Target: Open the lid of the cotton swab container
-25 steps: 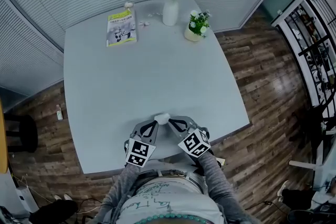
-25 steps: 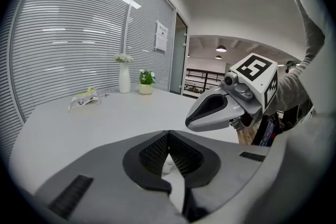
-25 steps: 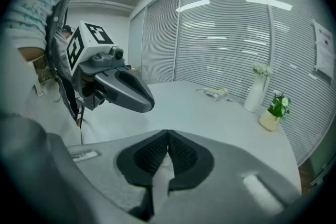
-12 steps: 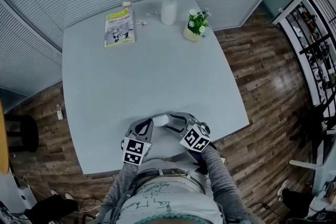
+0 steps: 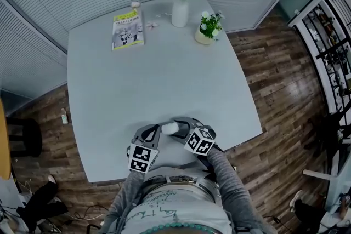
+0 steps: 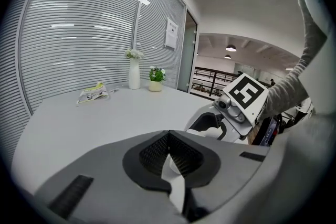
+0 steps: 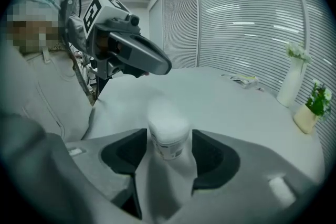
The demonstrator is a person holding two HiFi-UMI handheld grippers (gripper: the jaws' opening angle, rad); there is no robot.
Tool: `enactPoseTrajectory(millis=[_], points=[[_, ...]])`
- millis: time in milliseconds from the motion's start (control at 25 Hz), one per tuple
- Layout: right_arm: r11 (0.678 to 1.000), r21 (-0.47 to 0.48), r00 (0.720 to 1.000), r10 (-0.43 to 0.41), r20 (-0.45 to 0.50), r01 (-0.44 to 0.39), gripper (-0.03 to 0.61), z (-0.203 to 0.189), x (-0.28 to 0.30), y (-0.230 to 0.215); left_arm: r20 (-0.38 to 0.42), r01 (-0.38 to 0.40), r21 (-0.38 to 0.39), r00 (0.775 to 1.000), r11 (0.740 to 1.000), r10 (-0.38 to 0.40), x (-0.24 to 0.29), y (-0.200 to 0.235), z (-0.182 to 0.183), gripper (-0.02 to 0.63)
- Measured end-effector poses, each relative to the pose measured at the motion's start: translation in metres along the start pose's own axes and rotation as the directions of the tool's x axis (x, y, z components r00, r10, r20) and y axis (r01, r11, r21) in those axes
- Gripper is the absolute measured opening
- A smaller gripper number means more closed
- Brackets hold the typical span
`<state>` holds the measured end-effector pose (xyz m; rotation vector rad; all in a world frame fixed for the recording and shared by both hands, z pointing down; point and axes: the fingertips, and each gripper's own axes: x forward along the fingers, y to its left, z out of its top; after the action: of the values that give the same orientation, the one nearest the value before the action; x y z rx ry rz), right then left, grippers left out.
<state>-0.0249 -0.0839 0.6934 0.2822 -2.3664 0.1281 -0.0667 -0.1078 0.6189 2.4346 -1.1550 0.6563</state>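
Observation:
The cotton swab container (image 5: 169,127), a small white jar with a label, is near the table's front edge between my two grippers. In the right gripper view the container (image 7: 167,134) sits between the jaws of my right gripper (image 7: 168,147), which are opening; narrow gaps show on both sides. My left gripper (image 5: 155,131) is shut, its tip (image 7: 160,64) just up and left of the jar's top. A pale sliver shows between the shut left jaws (image 6: 169,150); I cannot tell what it is. The lid looks closed, but its top is blurred.
The grey table (image 5: 137,85) has a magazine (image 5: 127,29), a white vase of flowers (image 5: 180,8) and a small potted plant (image 5: 207,27) at its far side. The front edge lies just behind the grippers, by the person's body. Wooden floor surrounds the table.
The right gripper's jaws have opened off the container, and its marker cube has shifted slightly left. The left gripper stays shut and moved a little toward the body early on.

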Motion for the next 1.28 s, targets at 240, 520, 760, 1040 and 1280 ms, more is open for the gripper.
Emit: enactPoseTrajectory(millis=[240, 520, 760, 1040, 1280], points=[[1.000, -0.009, 1.000, 0.000, 0.002, 0.000, 0.258, 0.001, 0.014, -0.001, -0.013, 0.015, 0.024, 1.000, 1.000, -0.015, 0.004, 0.004, -0.002, -0.002], [1.000, -0.022, 1.000, 0.004, 0.002, -0.004, 0.252, 0.000, 0.017, -0.001, -0.073, 0.093, 0.120, 0.994, 0.988, -0.085, 0.010, -0.007, -0.013, -0.002], [1.000, -0.020, 1.000, 0.000, 0.007, 0.000, 0.252, -0.001, 0.017, -0.002, -0.127, 0.144, 0.240, 0.985, 0.960, -0.116, 0.014, -0.015, -0.019, 0.003], [1.000, -0.017, 1.000, -0.008, 0.013, 0.009, 0.252, 0.000, 0.016, 0.000, -0.221, 0.227, 0.329, 0.962, 0.916, -0.160, 0.015, -0.024, -0.032, 0.100], [1.000, -0.022, 1.000, -0.011, 0.017, 0.012, 0.252, 0.000, 0.015, 0.001, -0.281, 0.301, 0.406, 0.940, 0.863, -0.195, 0.020, -0.033, -0.034, 0.165]])
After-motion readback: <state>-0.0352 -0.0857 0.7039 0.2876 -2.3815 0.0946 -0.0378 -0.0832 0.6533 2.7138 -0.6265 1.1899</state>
